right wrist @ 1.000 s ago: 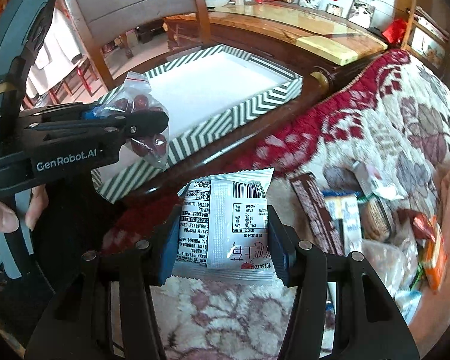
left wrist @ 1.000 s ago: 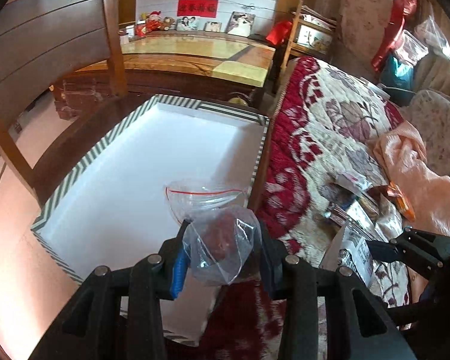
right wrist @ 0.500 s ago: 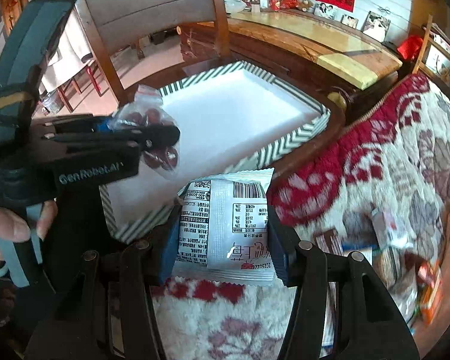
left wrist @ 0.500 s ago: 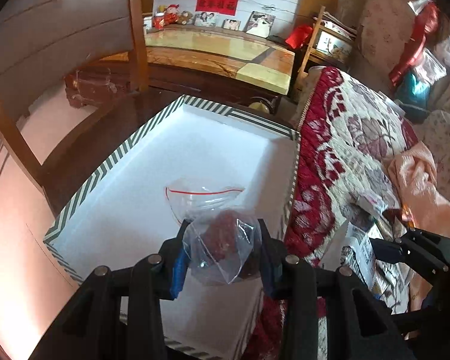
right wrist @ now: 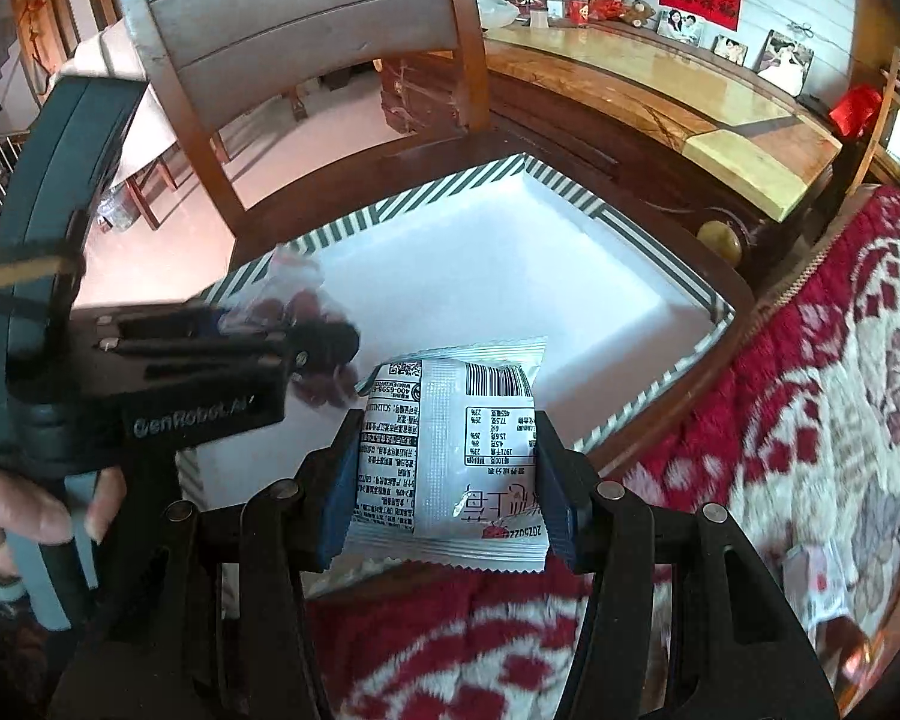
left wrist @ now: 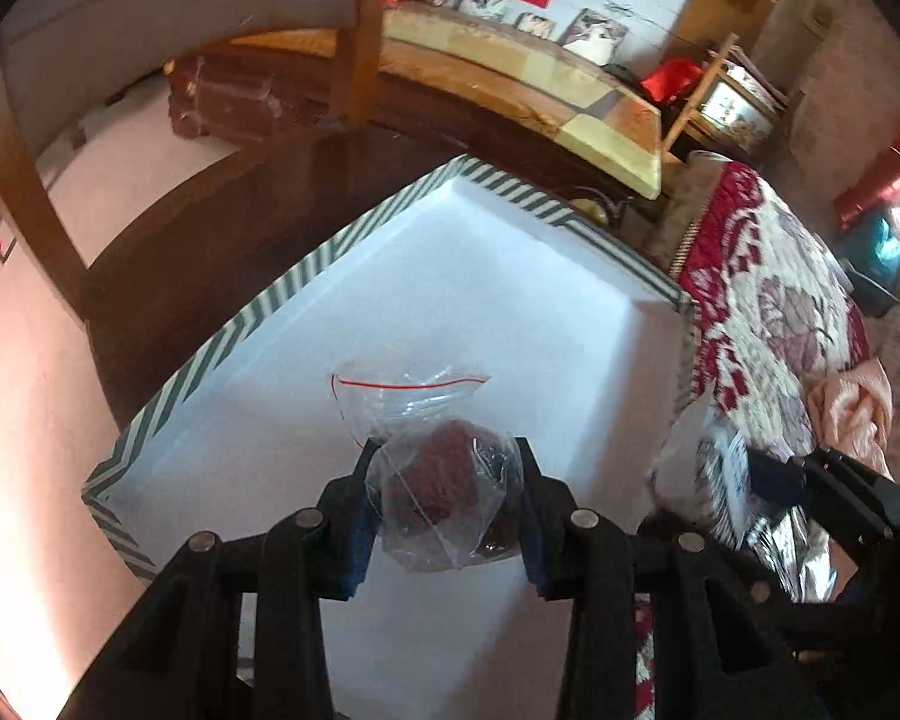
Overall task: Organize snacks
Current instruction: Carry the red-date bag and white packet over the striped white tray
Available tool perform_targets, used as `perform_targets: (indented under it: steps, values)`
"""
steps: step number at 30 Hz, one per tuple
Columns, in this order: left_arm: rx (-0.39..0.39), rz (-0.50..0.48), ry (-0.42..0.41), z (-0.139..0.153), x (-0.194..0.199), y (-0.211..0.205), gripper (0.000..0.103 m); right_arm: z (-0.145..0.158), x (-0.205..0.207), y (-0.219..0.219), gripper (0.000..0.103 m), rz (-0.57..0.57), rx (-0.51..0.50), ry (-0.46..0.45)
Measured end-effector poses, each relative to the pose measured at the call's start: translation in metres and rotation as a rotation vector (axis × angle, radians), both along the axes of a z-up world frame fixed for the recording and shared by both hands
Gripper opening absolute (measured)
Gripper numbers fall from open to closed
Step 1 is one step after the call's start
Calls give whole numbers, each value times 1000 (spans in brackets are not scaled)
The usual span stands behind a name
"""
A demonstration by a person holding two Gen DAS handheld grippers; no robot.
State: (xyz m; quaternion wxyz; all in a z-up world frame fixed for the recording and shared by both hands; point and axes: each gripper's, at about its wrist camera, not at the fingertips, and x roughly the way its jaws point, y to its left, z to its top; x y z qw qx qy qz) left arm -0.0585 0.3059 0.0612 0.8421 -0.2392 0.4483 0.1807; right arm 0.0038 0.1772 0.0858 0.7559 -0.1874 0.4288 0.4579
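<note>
Blur hides our packet's [right wrist: 450, 450] brand; right gripper [right wrist: 450, 468] clamps it, left gripper [left wrist: 444, 498] clamps bag [left wrist: 444, 498], marked "GenRobot.AI".

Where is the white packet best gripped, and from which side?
Across its flat middle, by the two long side edges, coming from the bottom crimped seam. That is how the right tool holds the packet now: the faces are flat and the pouch is narrow enough to fit between the pads.

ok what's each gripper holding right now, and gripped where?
Left gripper: clear zip bag of red fruit, pinched across its filled lower body, zip end free ahead. Right gripper: white snack packet, clamped by its two side edges around mid-height.
</note>
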Motion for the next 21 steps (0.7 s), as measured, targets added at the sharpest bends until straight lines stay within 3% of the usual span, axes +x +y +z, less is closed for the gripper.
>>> perform_targets:
  steps: [15,21]
  values:
    - [1,53,80,-22,6,15,44,-42,26,35,52,-7,-49,82]
    - [19,67,102,-24,7,16,56,-50,24,40,53,14,-69,110]
